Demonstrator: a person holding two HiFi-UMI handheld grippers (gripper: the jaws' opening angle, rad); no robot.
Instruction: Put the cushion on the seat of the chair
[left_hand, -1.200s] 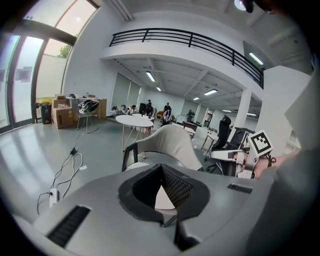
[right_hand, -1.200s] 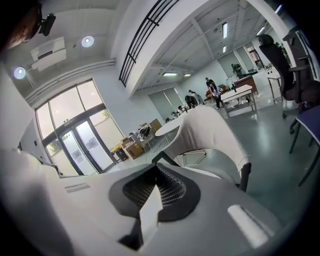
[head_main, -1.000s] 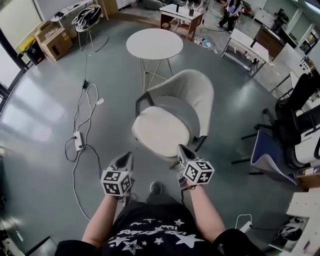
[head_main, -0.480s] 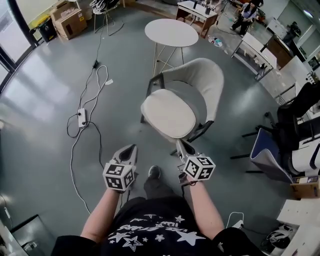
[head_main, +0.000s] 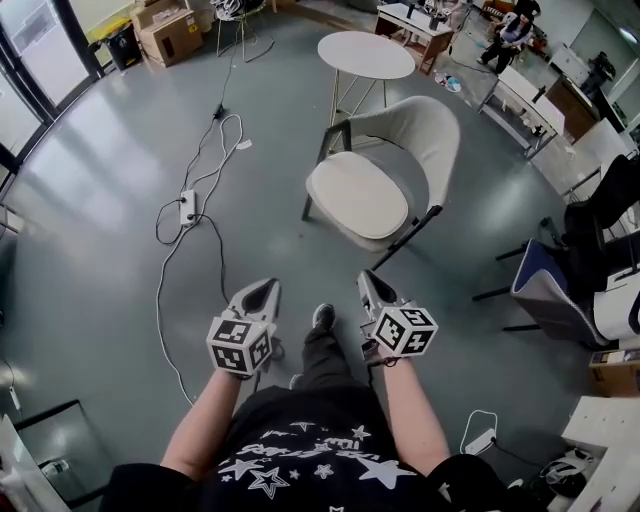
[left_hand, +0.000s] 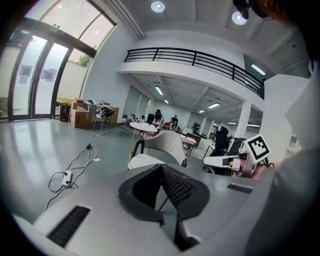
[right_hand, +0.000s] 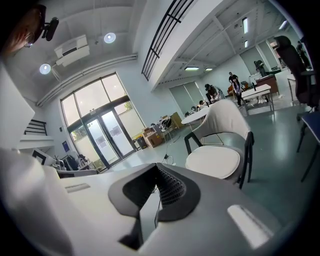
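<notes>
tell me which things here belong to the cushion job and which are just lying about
Job: cushion, lying on the seat of the chair; left gripper and right gripper, jaws shut, empty.
Lying about: round table, power strip, cardboard boxes, blue chair.

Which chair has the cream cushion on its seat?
The beige armchair with dark legs, beside the round white table; the cushion lies on its seat. The blue chair is off to the right.
</notes>
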